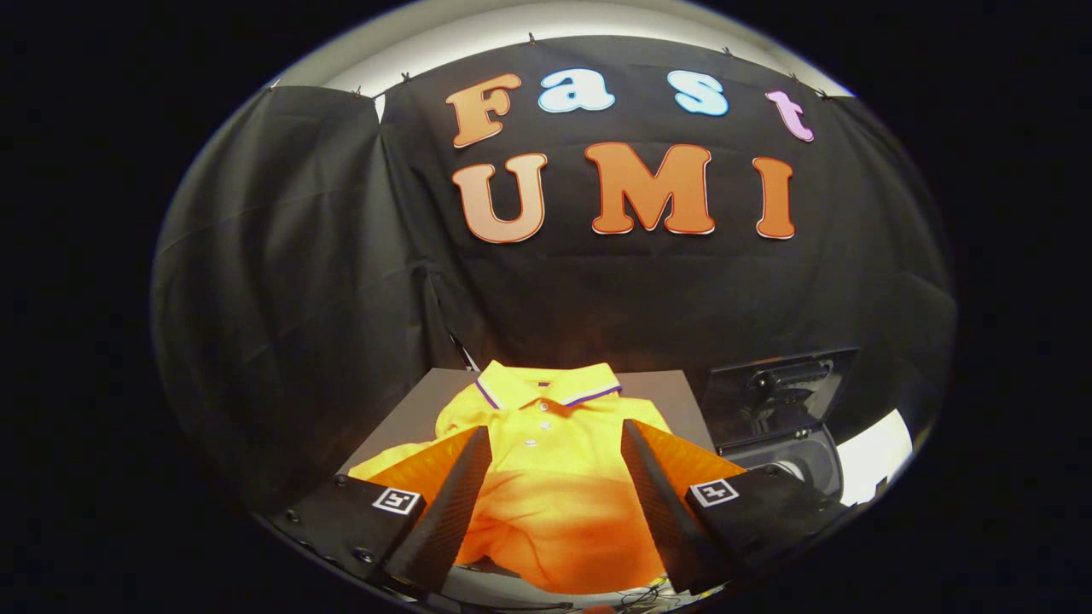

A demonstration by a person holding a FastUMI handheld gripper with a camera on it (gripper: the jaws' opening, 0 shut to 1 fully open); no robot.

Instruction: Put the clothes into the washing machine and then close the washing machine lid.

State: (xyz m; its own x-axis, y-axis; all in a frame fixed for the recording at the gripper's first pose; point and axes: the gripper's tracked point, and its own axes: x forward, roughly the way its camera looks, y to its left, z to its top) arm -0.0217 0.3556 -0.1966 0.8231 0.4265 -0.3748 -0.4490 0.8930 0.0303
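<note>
Black cloth hangs all around the booth, draped in folds behind a grey desk (657,394) — and on that desk lies a yellow polo shirt (546,460), spread flat with its collar pointing away toward the cloth, a thin dark stripe along the collar edge and small white buttons down the placket. One sleeve spills out to the left side of the desk. Now the tool (554,503): its two fingers stand wide apart, nothing gripped, the shirt's lower half showing in the gap between them and its collar just beyond the tips. Whether the fingers touch the cloth of the shirt, I cannot tell. Off to the right, beside the desk, sits the washing machine (793,465) — its dark lid (781,392) is raised, tilted back and open, with the round mouth of the drum showing just beneath it, partly behind the right finger.
</note>
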